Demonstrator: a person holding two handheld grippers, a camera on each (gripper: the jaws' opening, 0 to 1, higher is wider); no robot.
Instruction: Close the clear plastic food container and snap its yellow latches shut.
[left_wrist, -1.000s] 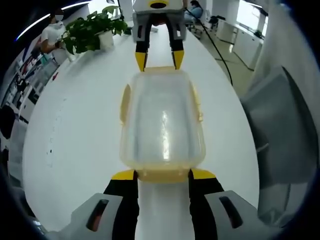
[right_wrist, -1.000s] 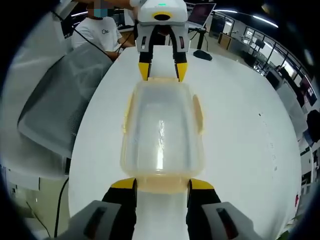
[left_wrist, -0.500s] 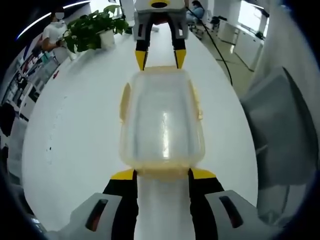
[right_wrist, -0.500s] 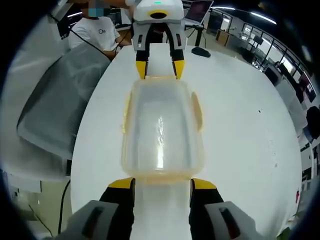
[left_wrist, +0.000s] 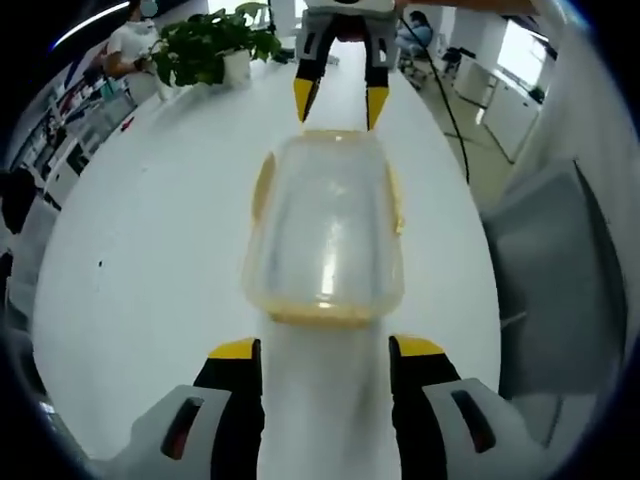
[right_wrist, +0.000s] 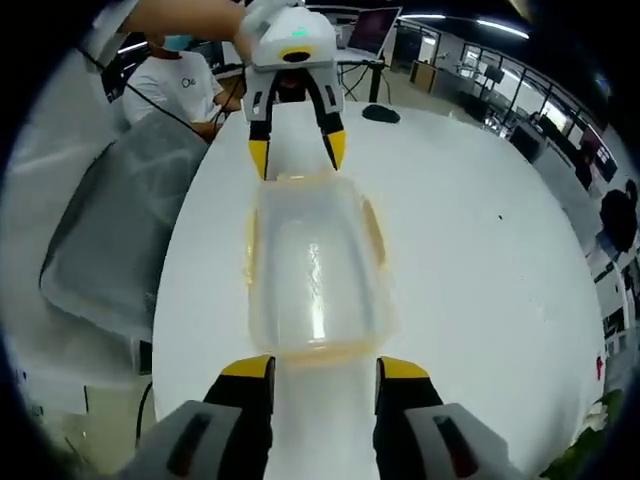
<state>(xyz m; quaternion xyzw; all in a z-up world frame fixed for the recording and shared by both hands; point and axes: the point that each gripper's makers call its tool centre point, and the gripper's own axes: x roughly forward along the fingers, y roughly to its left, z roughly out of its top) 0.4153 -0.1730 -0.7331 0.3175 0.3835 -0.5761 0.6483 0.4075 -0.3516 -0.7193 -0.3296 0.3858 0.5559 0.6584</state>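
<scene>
Container (left_wrist: 325, 230) first: we see it lying lid-down or lidded on the white table (left_wrist: 150, 260), a clear tub with yellow trim, long axis running straight away from each camera. From the left gripper view, yellow latches (left_wrist: 262, 190) show along both long sides, and a yellow band edges the near end. From the right gripper view the container (right_wrist: 312, 270) sits the same way on the table (right_wrist: 480, 250), with a latch (right_wrist: 372, 225) on its side.

Our left gripper (left_wrist: 325, 348) is open, its yellow-tipped jaws spread wider than the near end of the container and just short of it, gripping nothing. We also see it from the right gripper view, left gripper (right_wrist: 296, 155) at the far end, jaws apart and their tips at the container's far edge; whether they touch it we cannot tell. A hand (right_wrist: 185, 15) holds it from above.

Our right gripper (right_wrist: 313, 368) is likewise open, jaws parted just short of the near end, holding nothing. In the left gripper view the right gripper (left_wrist: 337, 100) stands at the far end, tips close to the rim.

Beyond the table we see a plant (left_wrist: 210, 45), a seated person (right_wrist: 175, 80) in a white shirt, a laptop (right_wrist: 372, 30) and a grey chair (right_wrist: 105, 240).
</scene>
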